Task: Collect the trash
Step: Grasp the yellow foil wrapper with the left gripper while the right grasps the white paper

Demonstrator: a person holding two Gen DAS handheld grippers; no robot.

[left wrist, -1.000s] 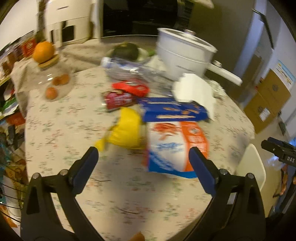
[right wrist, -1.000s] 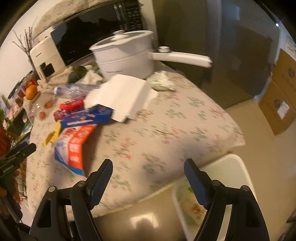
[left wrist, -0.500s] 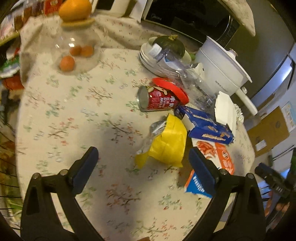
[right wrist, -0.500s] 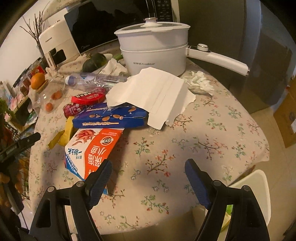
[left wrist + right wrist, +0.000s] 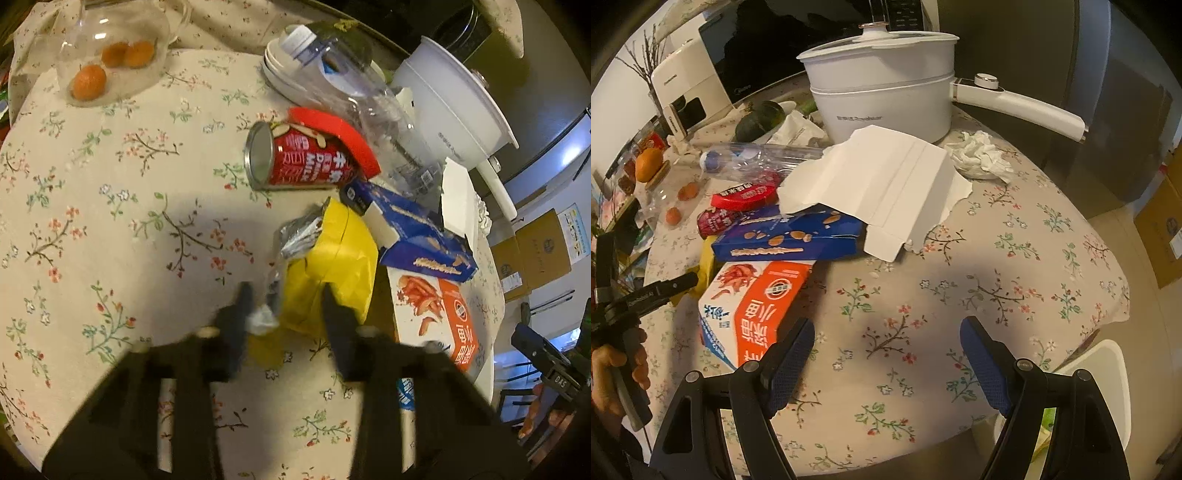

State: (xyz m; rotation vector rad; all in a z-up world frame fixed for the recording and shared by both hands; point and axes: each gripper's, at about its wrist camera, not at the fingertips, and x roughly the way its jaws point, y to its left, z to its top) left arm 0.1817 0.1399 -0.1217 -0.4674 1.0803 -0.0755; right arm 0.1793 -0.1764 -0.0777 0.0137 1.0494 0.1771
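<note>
Through my left tongs' camera, low in the middle of the frame, my left gripper (image 5: 284, 301) has just been closing and its blurred fingers now stand narrow around the near end of the yellow wrapper (image 5: 330, 264) — the yellow foil and its crumpled silver edge sit between them; whether the pads already press on it I cannot tell, the blur hides the contact. The wrapper lies in the centre of the frame on the flowered tablecloth (image 5: 92, 206); above it a red can (image 5: 299, 160) lies on its side with a red lid (image 5: 338, 134) leaning behind; to the right sit the blue box (image 5: 413, 232) and, lower right, the orange-and-white packet (image 5: 439, 317). A clear plastic bottle (image 5: 354, 92) slants across the upper middle; the white pot (image 5: 454, 99) is at the upper right; a glass dish with small oranges (image 5: 110, 62) is at the upper left.

Through my right tongs' camera, my right gripper (image 5: 886, 362) hangs wide apart at the bottom of the frame with only tablecloth between its blue pads (image 5: 790, 362) — nothing held. The orange-and-white packet (image 5: 757, 306) lies at the centre left, just beside the left pad; the blue box (image 5: 790, 240) sits above it, partly under the torn white carton (image 5: 886, 188); a crumpled tissue (image 5: 979, 155) lies to the upper right beside the white pot (image 5: 882, 88). My left hand (image 5: 617, 373) shows at the left edge; a white bin (image 5: 1100, 373) sits at the lower right.
</note>
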